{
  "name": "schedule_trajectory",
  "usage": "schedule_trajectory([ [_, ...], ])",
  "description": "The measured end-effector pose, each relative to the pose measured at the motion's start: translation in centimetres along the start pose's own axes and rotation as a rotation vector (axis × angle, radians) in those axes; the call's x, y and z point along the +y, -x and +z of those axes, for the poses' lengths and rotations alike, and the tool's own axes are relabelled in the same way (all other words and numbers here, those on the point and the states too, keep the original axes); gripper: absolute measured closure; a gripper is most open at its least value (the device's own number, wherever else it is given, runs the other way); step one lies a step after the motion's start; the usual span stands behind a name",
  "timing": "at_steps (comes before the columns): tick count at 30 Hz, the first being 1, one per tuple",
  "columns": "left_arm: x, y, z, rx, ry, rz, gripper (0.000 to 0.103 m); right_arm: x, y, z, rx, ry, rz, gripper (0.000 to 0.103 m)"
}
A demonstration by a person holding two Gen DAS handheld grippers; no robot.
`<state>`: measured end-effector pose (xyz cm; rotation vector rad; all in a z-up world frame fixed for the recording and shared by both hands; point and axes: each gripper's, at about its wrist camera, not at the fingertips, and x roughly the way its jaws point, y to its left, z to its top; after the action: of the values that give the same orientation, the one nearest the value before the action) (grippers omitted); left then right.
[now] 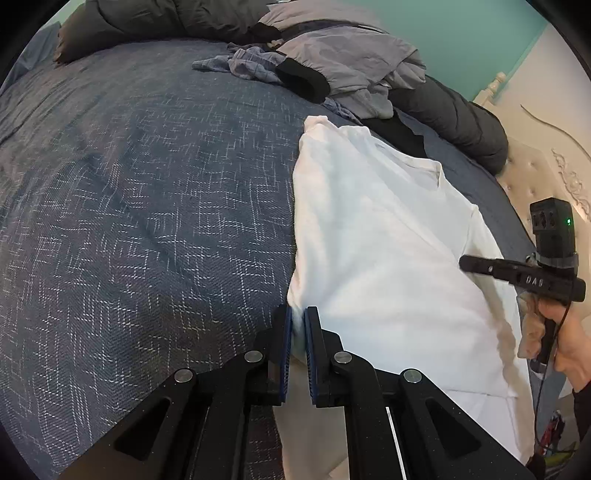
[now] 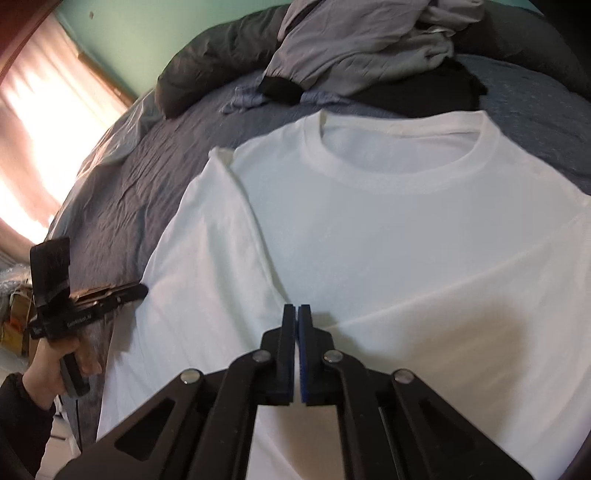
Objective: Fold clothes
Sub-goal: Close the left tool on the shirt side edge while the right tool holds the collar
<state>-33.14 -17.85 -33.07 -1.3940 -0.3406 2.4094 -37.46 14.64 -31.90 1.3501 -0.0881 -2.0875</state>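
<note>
A white T-shirt (image 1: 369, 229) lies flat on the bed, front up, its round collar (image 2: 399, 173) at the far end. One side of it, with the sleeve (image 2: 207, 229), is folded in over the body. My left gripper (image 1: 298, 314) is shut on the shirt's side edge, and white cloth shows between its blue pads. In the right wrist view the left gripper (image 2: 142, 290) sits at that same edge. My right gripper (image 2: 297, 308) is shut over the shirt's middle, by the end of the sleeve fold line. No cloth shows between its pads. In the left wrist view the right gripper (image 1: 463, 261) points across the shirt.
The shirt rests on a blue patterned bedspread (image 1: 129, 203). A pile of grey clothes (image 2: 362, 40) and a black garment (image 2: 424, 92) lie beyond the collar. A dark duvet (image 1: 166, 18) runs along the far edge. A cream headboard (image 1: 535, 177) stands to the right.
</note>
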Motion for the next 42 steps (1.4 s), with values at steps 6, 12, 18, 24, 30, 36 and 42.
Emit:
schedule_trajectory([
  [6, 0.0, 0.0, 0.0, -0.001, 0.004, 0.002, 0.095, -0.3, -0.5, 0.5, -0.006, 0.006, -0.053, 0.102],
  [12, 0.0, -0.1, 0.0, 0.003, 0.006, 0.007, 0.095, -0.4, -1.6, 0.4, 0.029, 0.02, -0.052, 0.102],
  [18, -0.1, -0.1, 0.0, 0.005, 0.006, 0.013, 0.095, 0.5, 0.7, 1.0, -0.09, 0.012, -0.039, 0.101],
  [24, -0.1, -0.1, 0.0, 0.008, 0.004, 0.016, 0.095, 3.1, -0.8, 1.7, -0.052, 0.088, 0.004, 0.101],
  [30, -0.2, -0.2, -0.2, 0.011, 0.01, 0.016, 0.095, 3.4, -4.0, 3.5, -0.022, 0.059, -0.069, 0.1],
  [36, -0.2, -0.2, -0.2, 0.014, 0.004, 0.005, 0.095, 3.3, -5.1, 4.2, -0.003, 0.055, -0.041, 0.063],
  [42, -0.2, -0.2, -0.3, 0.009, -0.001, -0.003, 0.095, 3.6, -5.5, 4.3, -0.008, 0.101, -0.075, 0.102],
])
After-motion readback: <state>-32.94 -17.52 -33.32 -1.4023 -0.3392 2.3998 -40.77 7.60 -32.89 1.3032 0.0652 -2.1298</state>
